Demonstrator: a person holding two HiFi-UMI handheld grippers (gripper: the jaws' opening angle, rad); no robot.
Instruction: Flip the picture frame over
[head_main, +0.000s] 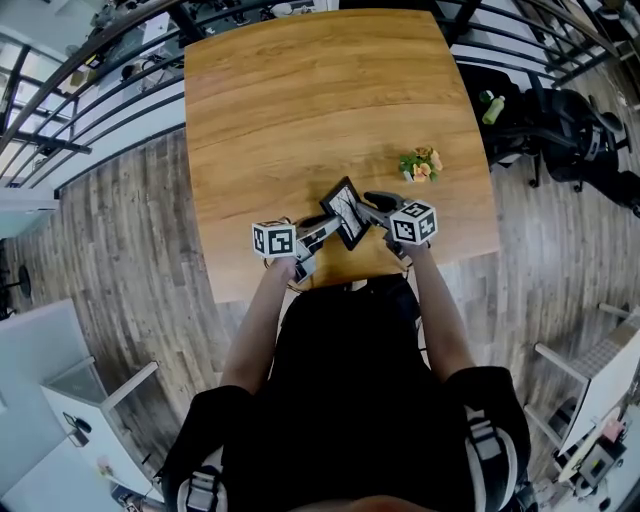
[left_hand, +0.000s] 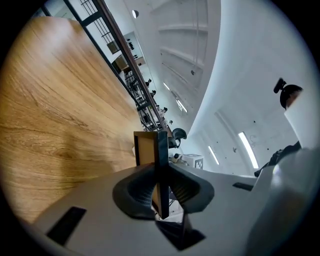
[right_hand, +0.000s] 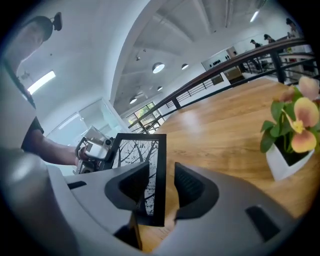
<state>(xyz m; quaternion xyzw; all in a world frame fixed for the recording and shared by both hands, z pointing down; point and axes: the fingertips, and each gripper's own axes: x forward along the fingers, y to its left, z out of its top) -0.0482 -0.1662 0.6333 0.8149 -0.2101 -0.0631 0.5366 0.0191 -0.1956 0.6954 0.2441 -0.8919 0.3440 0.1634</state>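
I've got my left gripper (left_hand: 161, 188) clamped on the picture frame (left_hand: 148, 150), held edge-on, its brown back facing left toward the wooden table (left_hand: 60, 110).

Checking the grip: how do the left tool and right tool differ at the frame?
The left tool clamps the frame; the right tool only straddles it, a gap at one pad. The left tool's view shows the frame's brown back, the right tool's its tree print. Both have the frame's edge between their jaws.
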